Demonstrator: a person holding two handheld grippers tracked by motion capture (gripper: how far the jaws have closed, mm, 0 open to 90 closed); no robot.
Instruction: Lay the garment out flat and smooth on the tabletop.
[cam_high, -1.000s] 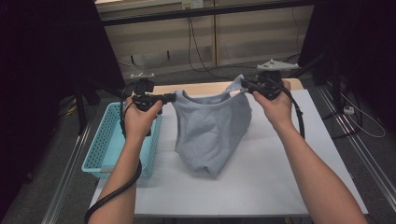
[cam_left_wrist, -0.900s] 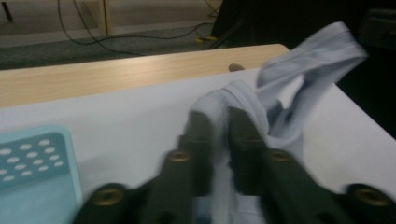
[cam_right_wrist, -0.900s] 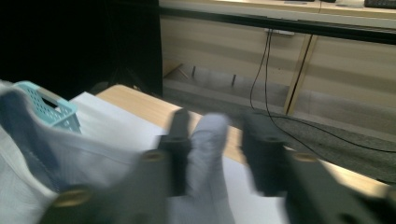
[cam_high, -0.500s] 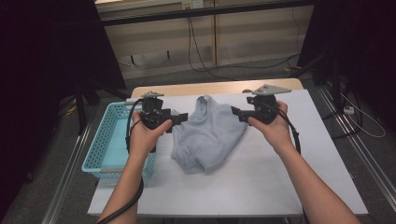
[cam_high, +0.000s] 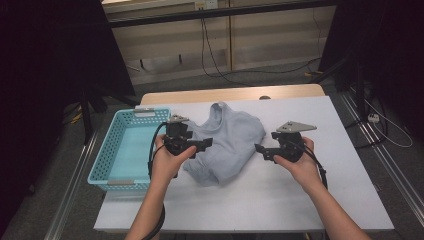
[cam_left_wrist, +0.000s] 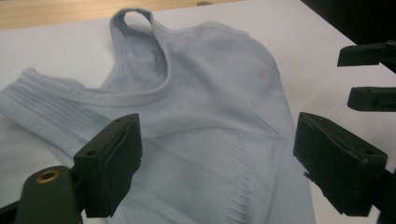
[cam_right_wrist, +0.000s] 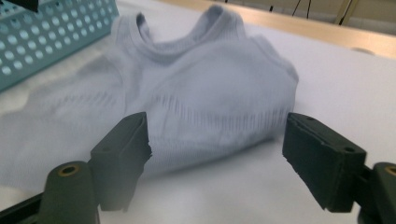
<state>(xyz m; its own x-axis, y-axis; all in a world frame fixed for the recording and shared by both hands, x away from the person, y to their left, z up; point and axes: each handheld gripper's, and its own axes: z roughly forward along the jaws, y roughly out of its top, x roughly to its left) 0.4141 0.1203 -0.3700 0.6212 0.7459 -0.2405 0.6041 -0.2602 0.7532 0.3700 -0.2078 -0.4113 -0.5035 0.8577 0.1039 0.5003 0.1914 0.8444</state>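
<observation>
White tabletop: grey tank top lies crumpled beside teal basket. Left gripper and right gripper jaws just opened, both empty. Laid down; flattening and folding probably remain.

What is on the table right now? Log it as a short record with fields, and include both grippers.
garment: light grey top, lying crumpled on the white table, neck opening toward the far edge
basket: turquoise basket at the table's left edge, beside the top
left gripper: jaws open, just opened, above the top's left side, not pinching it
right gripper: jaws open, just opened, right of the top, nothing between them
</observation>
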